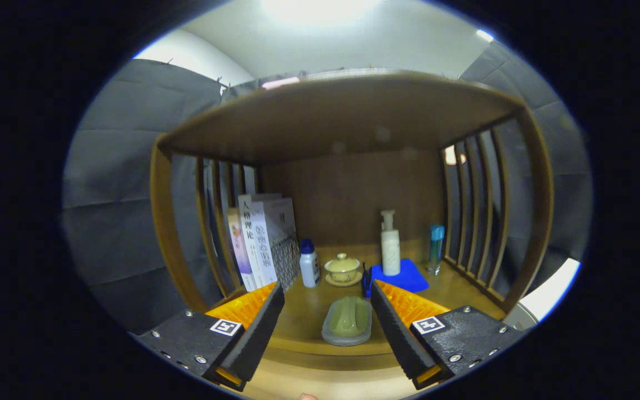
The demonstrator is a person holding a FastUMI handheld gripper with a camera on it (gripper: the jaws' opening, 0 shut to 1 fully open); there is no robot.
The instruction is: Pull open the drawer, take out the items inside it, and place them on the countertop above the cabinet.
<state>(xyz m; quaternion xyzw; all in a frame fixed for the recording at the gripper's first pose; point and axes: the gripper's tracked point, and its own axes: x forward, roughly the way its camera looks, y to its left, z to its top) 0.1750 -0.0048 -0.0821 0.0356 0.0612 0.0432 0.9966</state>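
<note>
My gripper (326, 300) is open, its two black-padded fingers (256, 328) spread wide with nothing pressed between them. Between the fingertips, on the wooden countertop (303, 311), lies a green oblong item on a grey dish (347, 321). The countertop sits inside a wooden shelf unit with a curved top board (342, 111) and slatted sides.
Beyond the fingers stand books (261, 239) at the left, a small white bottle with a blue cap (309, 263), a lidded yellow cup on a saucer (343, 269), a white pump bottle (390, 244) on a blue pad (406, 275), and a slim teal bottle (435, 249).
</note>
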